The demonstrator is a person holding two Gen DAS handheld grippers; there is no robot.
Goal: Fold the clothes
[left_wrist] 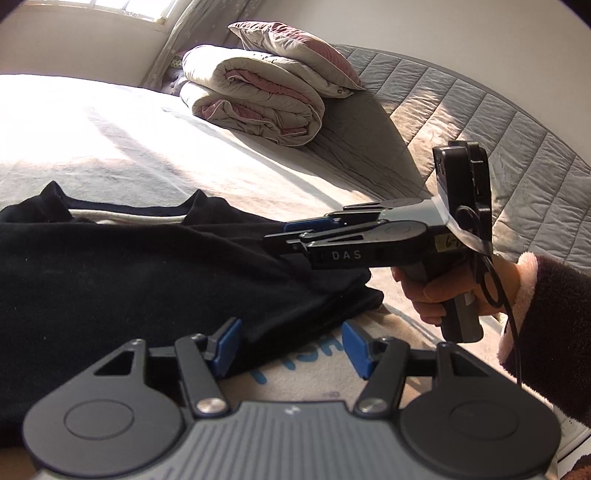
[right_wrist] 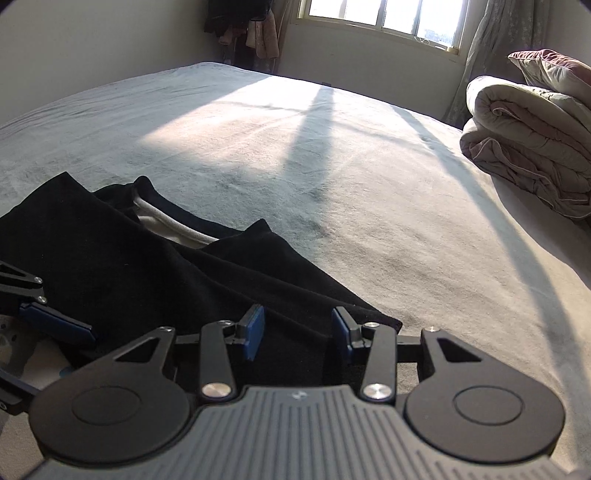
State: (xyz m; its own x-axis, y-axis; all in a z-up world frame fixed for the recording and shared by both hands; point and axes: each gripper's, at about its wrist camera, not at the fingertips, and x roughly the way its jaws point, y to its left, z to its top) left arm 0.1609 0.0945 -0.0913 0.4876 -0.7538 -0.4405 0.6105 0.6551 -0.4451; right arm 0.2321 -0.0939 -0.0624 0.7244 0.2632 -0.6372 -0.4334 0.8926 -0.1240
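A wide bed [right_wrist: 332, 155] with a pale, sunlit cover fills both views, and a grey quilted headboard [left_wrist: 480, 122] curves along its far side in the left wrist view. A rolled beige and pink duvet [left_wrist: 255, 99] sits at the head of the bed with a pillow [left_wrist: 295, 51] stacked on top of it. A window [right_wrist: 384, 18] lets in light behind the bed, next to a pale curtain [right_wrist: 506, 33].

The black garment [left_wrist: 129, 273] lies spread on the near part of the bed, its neckline with a white inner band turned away from the cameras. One corner of it rests on a pale blanket with blue lettering [left_wrist: 325, 354].

The right tool [left_wrist: 291, 236] reaches in over the garment's right edge, gripped by the person's right hand [left_wrist: 439, 291] in a dark sleeve with a pink cuff. Its blue-padded jaws stand apart in its own view, with black cloth lying between and under them, not pinched. The left tool [left_wrist: 291, 347] is also released, jaws wide, hovering at the garment's near hem.
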